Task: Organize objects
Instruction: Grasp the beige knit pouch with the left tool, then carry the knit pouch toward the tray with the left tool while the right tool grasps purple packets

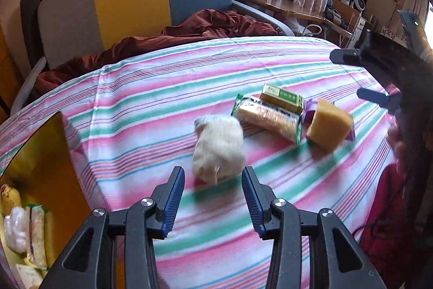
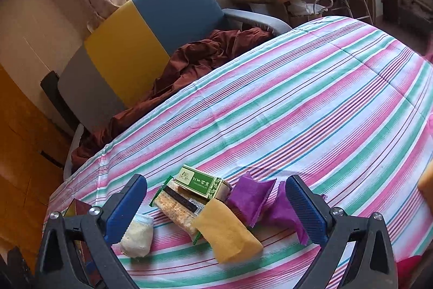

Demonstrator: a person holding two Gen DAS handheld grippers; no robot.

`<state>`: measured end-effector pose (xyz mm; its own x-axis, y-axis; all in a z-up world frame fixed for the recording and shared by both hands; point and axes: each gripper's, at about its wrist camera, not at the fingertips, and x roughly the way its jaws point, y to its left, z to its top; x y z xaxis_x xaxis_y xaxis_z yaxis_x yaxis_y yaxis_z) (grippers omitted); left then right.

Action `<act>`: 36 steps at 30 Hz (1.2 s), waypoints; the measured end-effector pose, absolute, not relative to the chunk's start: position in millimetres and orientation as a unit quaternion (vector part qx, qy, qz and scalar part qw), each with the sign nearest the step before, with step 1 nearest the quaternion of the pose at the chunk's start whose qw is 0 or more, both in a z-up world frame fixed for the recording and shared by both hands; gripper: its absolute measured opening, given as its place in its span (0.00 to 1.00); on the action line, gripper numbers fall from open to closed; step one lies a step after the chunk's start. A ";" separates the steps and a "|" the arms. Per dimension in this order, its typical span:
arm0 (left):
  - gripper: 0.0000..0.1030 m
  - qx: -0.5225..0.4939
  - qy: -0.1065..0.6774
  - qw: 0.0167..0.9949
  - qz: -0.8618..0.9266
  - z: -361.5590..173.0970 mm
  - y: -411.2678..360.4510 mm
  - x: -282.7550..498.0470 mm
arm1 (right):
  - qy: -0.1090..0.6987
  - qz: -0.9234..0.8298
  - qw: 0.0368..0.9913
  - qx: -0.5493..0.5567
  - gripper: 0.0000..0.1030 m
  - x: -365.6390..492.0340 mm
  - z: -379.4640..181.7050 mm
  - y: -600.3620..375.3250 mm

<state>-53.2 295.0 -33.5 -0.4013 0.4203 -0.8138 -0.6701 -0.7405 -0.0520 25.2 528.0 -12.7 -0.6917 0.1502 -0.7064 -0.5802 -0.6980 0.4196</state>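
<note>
Hovering over the striped bed (image 1: 270,58), left gripper (image 1: 213,197) fingers part-open, empty, a white bundle (image 1: 217,146) just ahead. Right gripper (image 2: 216,207) fingers wide, empty, above yellow sponge (image 2: 227,232), cracker pack (image 2: 176,207), green box (image 2: 200,182), purple packets (image 2: 251,197).

Both the left gripper (image 1: 213,197) and right gripper (image 2: 216,207) have black frames, silver screws, ribbed blue pads.

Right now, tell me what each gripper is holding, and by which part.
Nothing is held. The left gripper is open, with the white packet just ahead of its fingertips, untouched. The right gripper is open above the snacks.
</note>
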 end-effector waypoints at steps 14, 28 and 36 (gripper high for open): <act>0.52 -0.478 0.131 0.308 0.812 -91.2 342.3 -102.7 | 0.353 0.853 0.217 -0.317 1.00 28.1 -16.1 541.2; 0.52 -0.406 0.174 0.361 0.821 -92.6 291.0 2.0 | 0.478 0.818 0.182 -0.263 1.00 51.2 -25.7 575.6; 0.52 -0.382 0.160 0.376 0.829 -95.4 279.6 6.9 | 0.387 0.845 0.133 -0.343 1.00 16.0 -20.5 533.6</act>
